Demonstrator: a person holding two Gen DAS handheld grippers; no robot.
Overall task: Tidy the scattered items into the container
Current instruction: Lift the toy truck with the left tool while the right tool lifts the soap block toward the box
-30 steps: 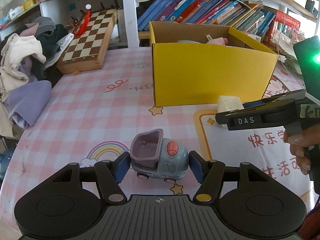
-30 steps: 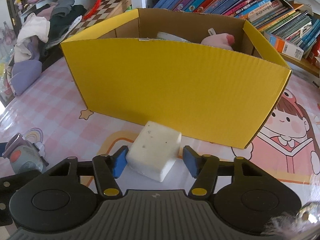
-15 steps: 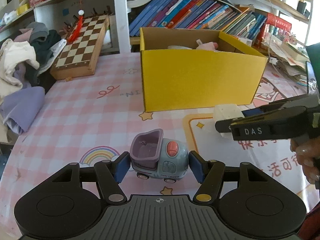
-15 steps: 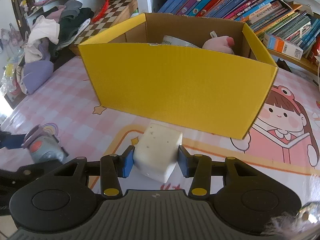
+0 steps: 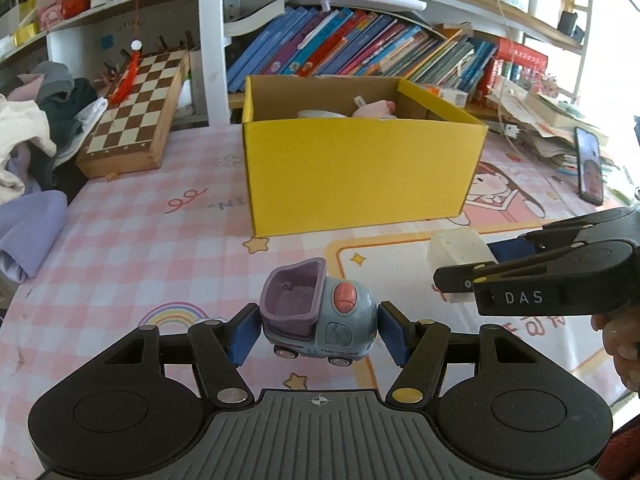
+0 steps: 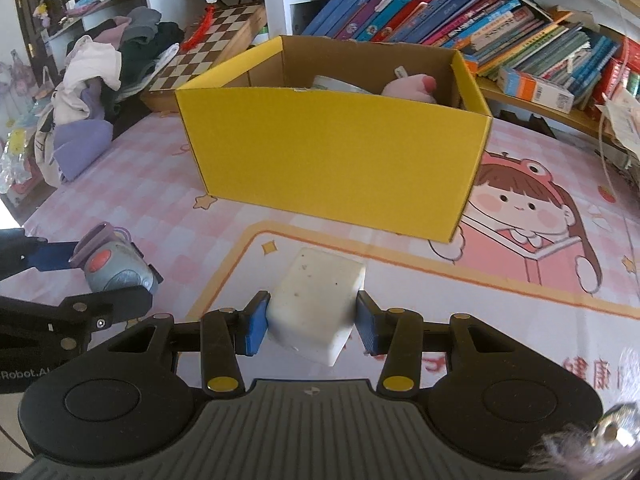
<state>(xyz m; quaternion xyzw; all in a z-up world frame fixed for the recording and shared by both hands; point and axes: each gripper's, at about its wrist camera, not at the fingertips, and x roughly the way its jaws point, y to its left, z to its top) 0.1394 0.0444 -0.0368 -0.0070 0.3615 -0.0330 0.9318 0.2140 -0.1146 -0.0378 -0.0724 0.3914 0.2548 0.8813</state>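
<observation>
My left gripper (image 5: 318,334) is shut on a small grey-blue toy truck (image 5: 318,312) with a purple tipper and holds it above the pink checked tablecloth. My right gripper (image 6: 312,326) is shut on a white foam block (image 6: 316,302) and holds it off the table. The block also shows in the left wrist view (image 5: 458,250), and the truck in the right wrist view (image 6: 114,262). The open yellow cardboard box (image 5: 356,176) stands beyond both; it holds a pink soft toy (image 6: 412,86) and a white item.
A folded chessboard (image 5: 136,112) lies at the back left beside a pile of clothes (image 5: 28,140). Bookshelves (image 5: 360,52) run behind the box. A phone (image 5: 590,170) leans at the right by stacked papers.
Both grippers have risen and drawn back with their loads, so the box looks lower and further. The right gripper closed on the white block and lifted it off the table.
</observation>
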